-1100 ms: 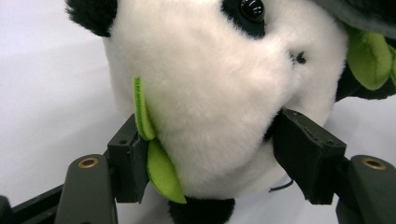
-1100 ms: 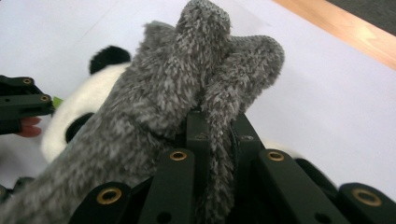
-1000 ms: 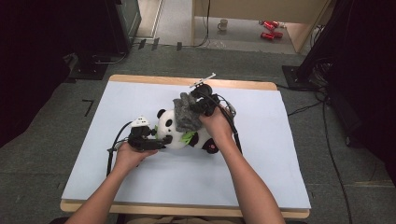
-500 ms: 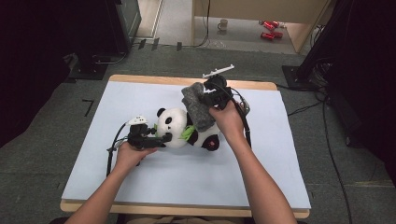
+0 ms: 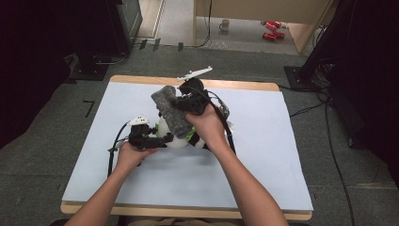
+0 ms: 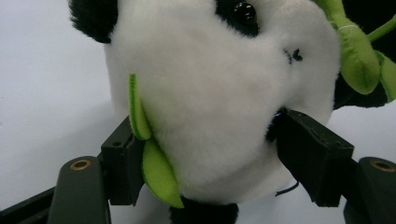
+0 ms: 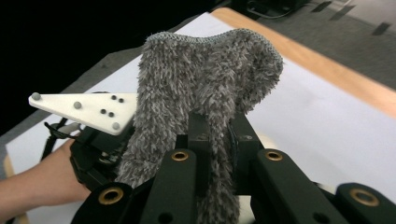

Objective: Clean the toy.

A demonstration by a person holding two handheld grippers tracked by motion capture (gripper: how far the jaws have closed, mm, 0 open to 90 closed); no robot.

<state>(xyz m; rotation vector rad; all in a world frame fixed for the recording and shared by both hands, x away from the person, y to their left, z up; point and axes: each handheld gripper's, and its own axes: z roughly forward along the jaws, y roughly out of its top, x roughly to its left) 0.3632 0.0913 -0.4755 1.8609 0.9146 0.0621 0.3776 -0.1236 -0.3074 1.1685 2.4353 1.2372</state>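
Observation:
A black-and-white panda plush [image 5: 170, 140] lies on the pale sheet near the table's middle. In the left gripper view its white head [image 6: 219, 102] sits between the jaws of my left gripper [image 6: 215, 163], which touch it on both sides. Those jaws have just been opening a little, with the head still between them. A green felt leaf [image 6: 154, 158] hangs by one pad. My right gripper [image 7: 217, 135] is shut on a grey shaggy cloth [image 7: 205, 84]. In the high view it holds the grey cloth [image 5: 169, 110] in the air above the panda, with my left gripper [image 5: 163, 140] beside the plush.
The pale sheet [image 5: 282, 155] covers a wooden table whose edge [image 5: 244, 84] runs along the far side. Black cables [image 5: 228, 127] trail over the sheet from both grippers. On the floor beyond stand a mug [image 5: 225, 23], red objects [image 5: 270, 29] and dark stands.
My right gripper has risen and moved toward the far edge, lifting the grey cloth off the panda. The left hand and the panda have stayed put.

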